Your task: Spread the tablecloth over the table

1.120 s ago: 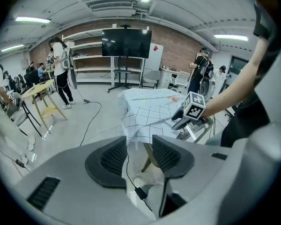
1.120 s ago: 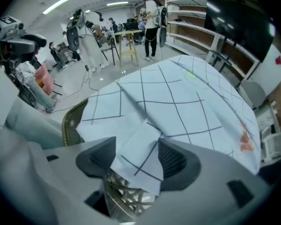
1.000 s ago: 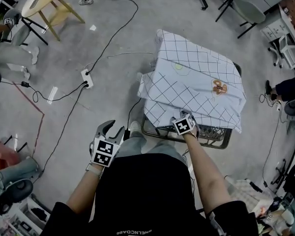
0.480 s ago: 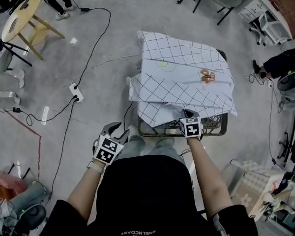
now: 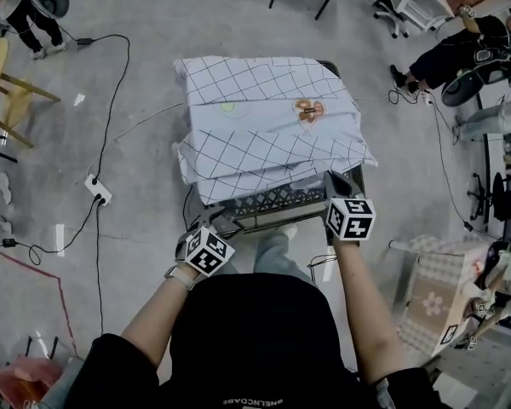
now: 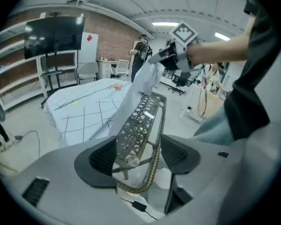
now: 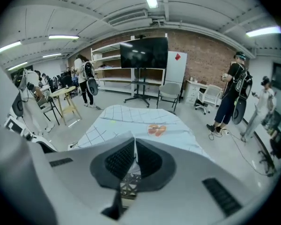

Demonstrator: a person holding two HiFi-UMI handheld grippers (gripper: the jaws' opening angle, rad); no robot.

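A white checked tablecloth [image 5: 272, 126] lies in folded layers on a black lattice table [image 5: 272, 203]. My right gripper [image 5: 334, 179] is at the table's near right corner, raised above it and shut on the cloth's near edge. A thin fold of cloth sits between its pads [image 7: 127, 159]. In the left gripper view the right gripper [image 6: 166, 57] lifts the cloth off the lattice rim [image 6: 140, 121]. My left gripper [image 5: 215, 221] is at the near left corner. Its jaws have just been opening and stand wide, with the table's corner showing between them, untouched.
On the concrete floor at left lie a power strip [image 5: 95, 190] and cables, and a wooden stool [image 5: 0, 83] stands farther left. A person [image 5: 460, 54] sits at the top right. A checked box [image 5: 434, 301] stands to my right. Office chairs stand beyond the table.
My right gripper has risen from the table's near edge with the cloth's edge in it. My left gripper has moved forward to the table's near left corner and its jaws have spread.
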